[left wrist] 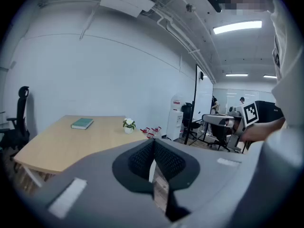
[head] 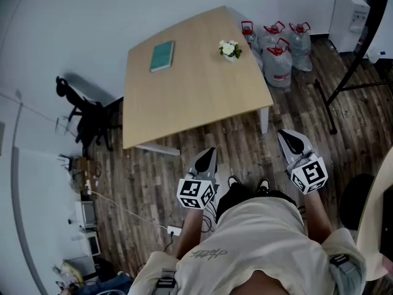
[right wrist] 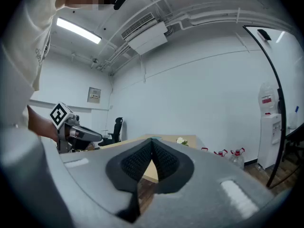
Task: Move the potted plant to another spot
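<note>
Potted plant [head: 229, 50], white blossoms and green leaves in a small white pot: upright on the light wooden worktop [head: 190, 97], near its far right corner, well apart from both grippers. Untouched.

Teal rectangular book [head: 162, 56]: flat on the same worktop, to the left of the potted plant and apart from it, near the far edge.

Clear plastic water bottles with red handles [head: 279, 49]: grouped on the dark wood-plank floor [head: 153, 177], just beyond the worktop's right side, near the potted plant's corner.

White water dispenser [head: 349, 11]: against the far wall, right of the water bottles.

Black office chair [head: 86, 118]: on the floor off the worktop's left side.

Left gripper [head: 211, 152], grey, with a square-marker cube at its rear: held above the floor on the near side of the worktop, tipped slightly downward, jaws together at the tips, nothing between them.

Right gripper [head: 283, 135], same grey build and marker cube: held level beside the left gripper, near the worktop's near right corner, jaws closed together, empty.
</note>
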Available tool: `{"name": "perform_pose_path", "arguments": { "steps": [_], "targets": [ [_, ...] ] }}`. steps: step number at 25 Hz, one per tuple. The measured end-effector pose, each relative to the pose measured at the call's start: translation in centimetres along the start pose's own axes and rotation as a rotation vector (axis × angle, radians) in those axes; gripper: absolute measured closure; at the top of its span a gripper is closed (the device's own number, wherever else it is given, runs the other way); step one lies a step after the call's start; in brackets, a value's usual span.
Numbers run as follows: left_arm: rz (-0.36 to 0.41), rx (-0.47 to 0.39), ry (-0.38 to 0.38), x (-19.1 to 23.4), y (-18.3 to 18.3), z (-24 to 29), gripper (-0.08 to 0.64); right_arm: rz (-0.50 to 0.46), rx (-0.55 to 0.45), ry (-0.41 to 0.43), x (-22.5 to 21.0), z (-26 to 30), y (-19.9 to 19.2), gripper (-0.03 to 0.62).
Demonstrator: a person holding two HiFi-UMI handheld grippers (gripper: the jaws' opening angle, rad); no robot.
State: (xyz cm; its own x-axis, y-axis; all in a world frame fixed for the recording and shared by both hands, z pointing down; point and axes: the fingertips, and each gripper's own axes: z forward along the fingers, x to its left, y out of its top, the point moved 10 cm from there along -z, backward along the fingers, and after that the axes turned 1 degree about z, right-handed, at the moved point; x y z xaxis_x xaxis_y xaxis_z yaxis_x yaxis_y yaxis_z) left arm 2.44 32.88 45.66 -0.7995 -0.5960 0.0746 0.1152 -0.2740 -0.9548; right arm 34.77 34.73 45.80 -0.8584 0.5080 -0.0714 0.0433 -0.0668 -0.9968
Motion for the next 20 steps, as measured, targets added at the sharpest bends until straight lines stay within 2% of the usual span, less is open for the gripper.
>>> {"name": "perform_pose_path", "arguments": {
  "steps": [4, 10, 11, 13, 15, 18, 20],
  "targets": [
    [0.007, 0.005, -0.008, 0.1, 0.3, 0.1, 0.543, 0.01, -0.048, 0.003, 0.2, -0.2, 0.4, 0.591],
    [-0.02, 0.001, -0.021, 0.7, 0.3, 0.8, 0.543, -0.029, -0.032, 0.019, 0.7, 0.0, 0.4, 0.589],
    [-0.022, 0.001, -0.025, 0.6, 0.2, 1.0, 0.543, -0.03, -0.037, 0.03, 0.7, 0.0, 0.4, 0.566],
    [-0.022, 0.002, -0.035, 0.4, 0.1, 1.2, 0.543, -0.031, -0.042, 0.048, 0.8, 0.0, 0.4, 0.469],
    [-0.025, 0.006, -0.041, 0.6, 0.0, 1.3, 0.543, -0.03, -0.042, 0.046, 0.8, 0.3, 0.5, 0.301],
    [-0.036, 0.013, -0.038, 1.1, -0.5, 1.2, 0.543, -0.028, -0.035, 0.026, 0.7, 0.8, 0.4, 0.243],
    [-0.041, 0.013, -0.032, 1.5, -0.7, 0.9, 0.543, -0.025, -0.026, 0.026, 0.9, 1.0, 0.3, 0.241]
  ]
}}
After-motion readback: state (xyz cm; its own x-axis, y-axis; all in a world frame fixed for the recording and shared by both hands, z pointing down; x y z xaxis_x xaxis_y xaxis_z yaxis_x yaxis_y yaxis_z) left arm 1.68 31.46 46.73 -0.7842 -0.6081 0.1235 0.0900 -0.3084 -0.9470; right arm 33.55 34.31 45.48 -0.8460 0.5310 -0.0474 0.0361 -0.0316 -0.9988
